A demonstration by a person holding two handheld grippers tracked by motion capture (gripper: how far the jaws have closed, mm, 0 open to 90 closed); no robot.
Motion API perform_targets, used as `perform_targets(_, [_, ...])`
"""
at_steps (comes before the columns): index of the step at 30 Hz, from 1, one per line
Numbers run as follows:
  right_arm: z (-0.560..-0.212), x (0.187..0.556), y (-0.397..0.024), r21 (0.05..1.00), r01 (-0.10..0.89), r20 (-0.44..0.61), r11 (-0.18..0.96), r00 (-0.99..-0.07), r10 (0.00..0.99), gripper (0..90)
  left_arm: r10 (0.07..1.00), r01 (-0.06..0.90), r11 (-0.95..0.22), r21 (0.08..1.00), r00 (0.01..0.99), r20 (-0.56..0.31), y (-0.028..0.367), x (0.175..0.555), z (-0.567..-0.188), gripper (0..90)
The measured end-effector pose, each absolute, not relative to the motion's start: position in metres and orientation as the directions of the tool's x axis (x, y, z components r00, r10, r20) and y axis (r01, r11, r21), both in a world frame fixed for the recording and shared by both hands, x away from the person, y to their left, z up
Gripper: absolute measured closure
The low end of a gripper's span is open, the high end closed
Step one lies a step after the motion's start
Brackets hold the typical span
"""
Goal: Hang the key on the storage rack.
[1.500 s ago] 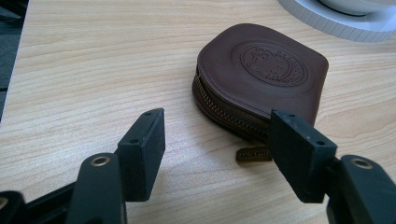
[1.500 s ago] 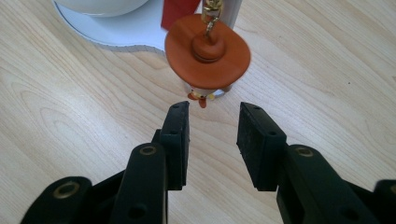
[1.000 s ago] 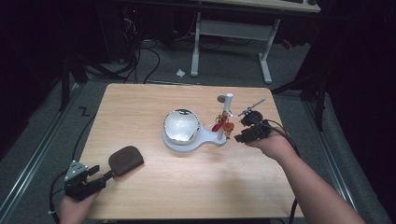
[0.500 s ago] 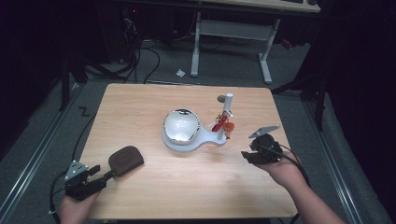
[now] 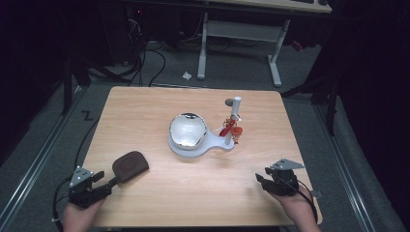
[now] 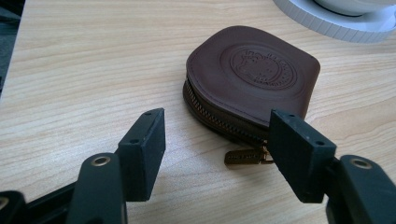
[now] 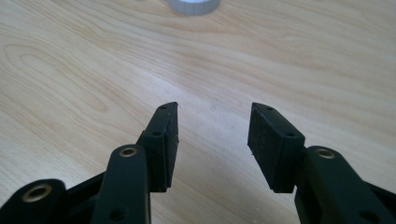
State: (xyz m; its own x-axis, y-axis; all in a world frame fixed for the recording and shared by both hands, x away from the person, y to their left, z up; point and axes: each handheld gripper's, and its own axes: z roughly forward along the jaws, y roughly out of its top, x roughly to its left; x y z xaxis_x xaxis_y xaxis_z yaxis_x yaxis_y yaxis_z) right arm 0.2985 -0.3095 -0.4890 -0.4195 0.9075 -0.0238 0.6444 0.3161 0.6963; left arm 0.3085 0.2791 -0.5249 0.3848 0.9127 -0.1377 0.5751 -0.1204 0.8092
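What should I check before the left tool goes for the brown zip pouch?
1. Left tool open, nothing between jaws: ok.
2. Brown zip pouch flat on the table, just ahead: ok.
3. Brass zipper pull reachable, free between the jaws: ok.
4. Zip shut all round: cannot tell.
5. Right tool empty; its jaws have just been opening: ok.
6. White stand apart from the pouch: ok.

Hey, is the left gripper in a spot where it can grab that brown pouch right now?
Probably yes. The left gripper is open and level with the table, and the brown pouch lies just ahead of it, its zipper edge facing the jaws. Nothing stands between them on the table.
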Motion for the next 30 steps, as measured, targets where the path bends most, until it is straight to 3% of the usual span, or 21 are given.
perform_targets(7, [-0.528, 0.265, -0.318, 0.770, 0.562, -0.076, 0.304, -0.391, 0.917, 53.1, 0.915, 0.559, -0.101, 0.823, 0.377, -0.143, 0.281, 0.306, -0.516, 36.5])
perform_targets(10, [-0.528, 0.264, -0.318, 0.764, 0.549, -0.112, 0.339, -0.404, 0.908, 52.9, 0.915, 0.548, -0.116, 0.829, 0.384, -0.125, 0.279, 0.305, -0.513, 35.2])
perform_targets(30, [-0.524, 0.264, -0.320, 0.789, 0.522, -0.083, 0.322, -0.430, 0.899, 53.1, 0.883, 0.519, -0.193, 0.833, 0.461, -0.083, 0.237, 0.329, -0.480, 36.1])
